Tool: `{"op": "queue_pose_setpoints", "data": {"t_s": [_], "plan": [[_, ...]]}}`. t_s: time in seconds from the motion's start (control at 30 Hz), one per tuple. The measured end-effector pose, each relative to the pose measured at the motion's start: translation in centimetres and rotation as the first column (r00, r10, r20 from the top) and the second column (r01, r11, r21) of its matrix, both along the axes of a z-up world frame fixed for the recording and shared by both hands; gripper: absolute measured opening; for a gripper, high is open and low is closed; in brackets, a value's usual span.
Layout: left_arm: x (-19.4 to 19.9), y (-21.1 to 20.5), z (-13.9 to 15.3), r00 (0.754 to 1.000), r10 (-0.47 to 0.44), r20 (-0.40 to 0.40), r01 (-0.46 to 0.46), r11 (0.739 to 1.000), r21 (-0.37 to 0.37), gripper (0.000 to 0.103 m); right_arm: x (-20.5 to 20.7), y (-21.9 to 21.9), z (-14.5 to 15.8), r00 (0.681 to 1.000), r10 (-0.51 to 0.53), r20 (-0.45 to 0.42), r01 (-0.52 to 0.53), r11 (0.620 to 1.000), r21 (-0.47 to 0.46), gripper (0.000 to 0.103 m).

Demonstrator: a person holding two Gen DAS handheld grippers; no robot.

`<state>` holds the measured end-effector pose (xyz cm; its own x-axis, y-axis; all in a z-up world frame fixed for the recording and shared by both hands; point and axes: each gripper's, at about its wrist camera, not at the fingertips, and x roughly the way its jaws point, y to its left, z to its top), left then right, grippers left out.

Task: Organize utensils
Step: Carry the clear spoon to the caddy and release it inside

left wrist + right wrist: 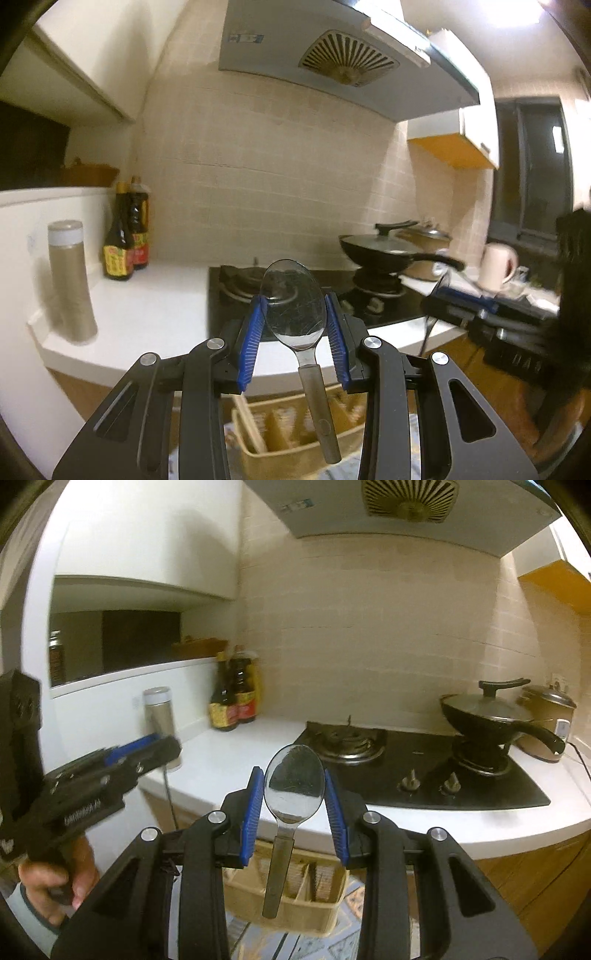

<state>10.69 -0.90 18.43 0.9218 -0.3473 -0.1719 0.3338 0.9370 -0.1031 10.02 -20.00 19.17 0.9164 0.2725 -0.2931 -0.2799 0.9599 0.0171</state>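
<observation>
The left gripper (294, 308) pinches a shiny metal spoon (293, 304) by the bowl. Its blue ribbed pads (255, 332) press on both sides of the bowl. The bowl points up and the grey handle hangs down. Below the handle sits a tan plastic utensil box (255, 435) with slots in it; it looks blurry here.

The right gripper (294, 786) pinches a second shiny metal spoon (293, 781) the same way, bowl up and handle down, with a blue pad on each side. The same tan box (295, 912) sits under this handle, on a blue patterned floor (332, 949).

Behind both spoons is a white counter (240, 757) with a black gas stove (424, 771) set in it. A black pan with a glass lid (491, 716) rests on the right burner. Two dark sauce bottles (232, 698) stand near the tiled wall, and a grey flask with a white band (70, 280) stands just beside the counter's left edge. A cream kettle (498, 266) stands far to the right.
</observation>
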Motion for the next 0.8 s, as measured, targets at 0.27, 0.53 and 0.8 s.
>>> {"op": "queue_pose_setpoints", "data": {"t_s": [0.27, 0.53, 0.8], "plan": [[2.5, 1.2, -2.3, 0.997, 0.082, 0.006, -0.082, 0.995, 0.05, 0.032, 3.9, -0.1, -2.4, 0.995, -0.103, 0.014, 0.103, 0.994, -0.044, 0.03], [4.6, 1.9, -5.3, 0.997, 0.08, -0.008, -0.08, 0.996, 0.029, 0.032, 6.5, -0.5, -6.2, 0.99, -0.141, -0.019, 0.139, 0.989, -0.054, 0.03], [5.0, 2.6, -5.2, 0.997, 0.073, -0.002, -0.073, 0.997, -0.025, 0.032, 7.0, -0.2, -7.8, 0.989, -0.142, -0.042, 0.138, 0.987, -0.083, 0.03]]}}
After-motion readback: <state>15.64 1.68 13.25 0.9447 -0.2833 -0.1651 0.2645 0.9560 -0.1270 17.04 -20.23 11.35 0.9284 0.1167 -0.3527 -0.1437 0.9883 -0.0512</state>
